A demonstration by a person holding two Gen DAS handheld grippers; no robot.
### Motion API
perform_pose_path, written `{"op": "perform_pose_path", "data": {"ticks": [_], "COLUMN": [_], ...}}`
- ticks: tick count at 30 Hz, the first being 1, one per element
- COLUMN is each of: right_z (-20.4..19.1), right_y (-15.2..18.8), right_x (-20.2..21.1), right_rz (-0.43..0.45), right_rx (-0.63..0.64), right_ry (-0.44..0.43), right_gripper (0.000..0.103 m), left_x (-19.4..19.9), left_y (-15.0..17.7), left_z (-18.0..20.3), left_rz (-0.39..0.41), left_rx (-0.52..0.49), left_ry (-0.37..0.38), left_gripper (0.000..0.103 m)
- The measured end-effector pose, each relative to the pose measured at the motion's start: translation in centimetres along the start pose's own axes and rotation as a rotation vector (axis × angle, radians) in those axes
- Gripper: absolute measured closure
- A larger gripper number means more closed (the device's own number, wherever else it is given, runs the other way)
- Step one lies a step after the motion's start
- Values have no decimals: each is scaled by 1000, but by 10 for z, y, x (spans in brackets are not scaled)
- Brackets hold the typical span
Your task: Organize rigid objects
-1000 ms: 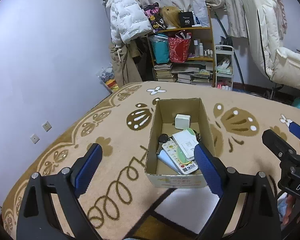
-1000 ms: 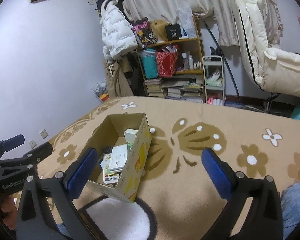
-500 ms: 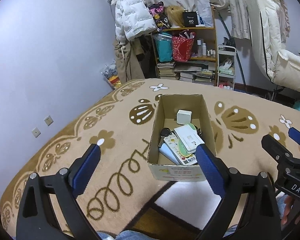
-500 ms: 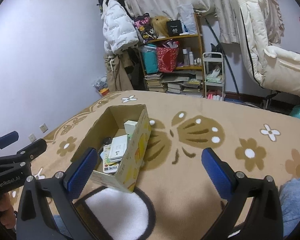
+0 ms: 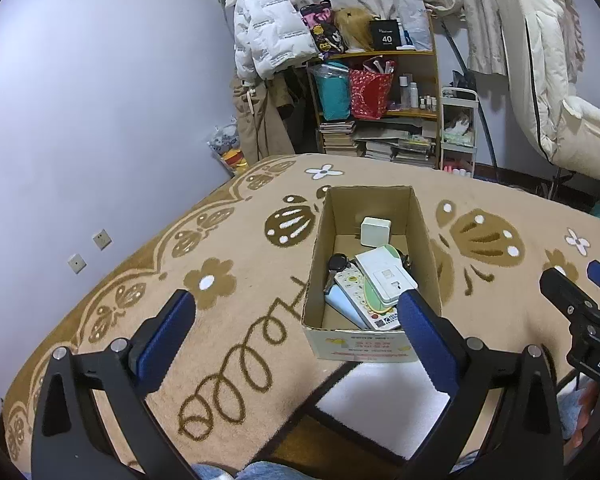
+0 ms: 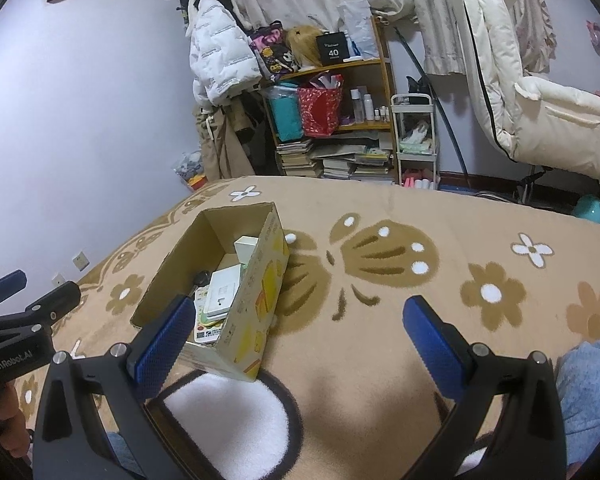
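An open cardboard box [image 5: 320, 248] stands on the patterned carpet. It holds a white square block [image 5: 375, 232], a white flat plate [image 5: 386, 276], a remote with coloured buttons [image 5: 356, 292] and a black key fob [image 5: 338, 262]. My left gripper [image 5: 294, 304] hovers on the near side of the box, jaws opening, nothing between them. My right gripper [image 6: 296, 306] is open and empty, to the right of the box [image 6: 268, 280], over bare carpet. Each gripper shows at the edge of the other's view.
The tan carpet [image 6: 380, 320] has brown flowers and a white fluffy patch [image 6: 228, 420] in front of the box. A cluttered shelf [image 5: 380, 92], hanging coats and a white cart [image 5: 458, 132] stand at the far wall. Blue-clad knees show at the bottom edges.
The left jaws have spread a little wider. The box and its contents have not moved, and both grippers stay about where they were.
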State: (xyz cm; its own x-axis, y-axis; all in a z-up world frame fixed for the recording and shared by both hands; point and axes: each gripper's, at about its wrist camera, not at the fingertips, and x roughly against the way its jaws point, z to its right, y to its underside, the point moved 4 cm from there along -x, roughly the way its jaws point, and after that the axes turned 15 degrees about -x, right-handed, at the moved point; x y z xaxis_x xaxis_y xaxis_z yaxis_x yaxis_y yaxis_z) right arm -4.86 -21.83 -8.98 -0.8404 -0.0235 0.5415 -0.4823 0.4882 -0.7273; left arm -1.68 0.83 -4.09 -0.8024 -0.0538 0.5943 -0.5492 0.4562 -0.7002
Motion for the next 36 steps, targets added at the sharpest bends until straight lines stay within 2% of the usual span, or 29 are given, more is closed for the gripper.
{"op": "perform_pose_path", "data": {"ticks": [36], "right_z": [7], "right_y": [1], "right_x": [0], "right_rz": [-5], "right_rx": [-14], "right_ry": [6], "right_gripper": [0], "left_x": [-2], "left_y": [-4], "left_z": [8], "left_rz": [-20], "left_rx": [-46], "left_ry": [18], "left_gripper": [2]}}
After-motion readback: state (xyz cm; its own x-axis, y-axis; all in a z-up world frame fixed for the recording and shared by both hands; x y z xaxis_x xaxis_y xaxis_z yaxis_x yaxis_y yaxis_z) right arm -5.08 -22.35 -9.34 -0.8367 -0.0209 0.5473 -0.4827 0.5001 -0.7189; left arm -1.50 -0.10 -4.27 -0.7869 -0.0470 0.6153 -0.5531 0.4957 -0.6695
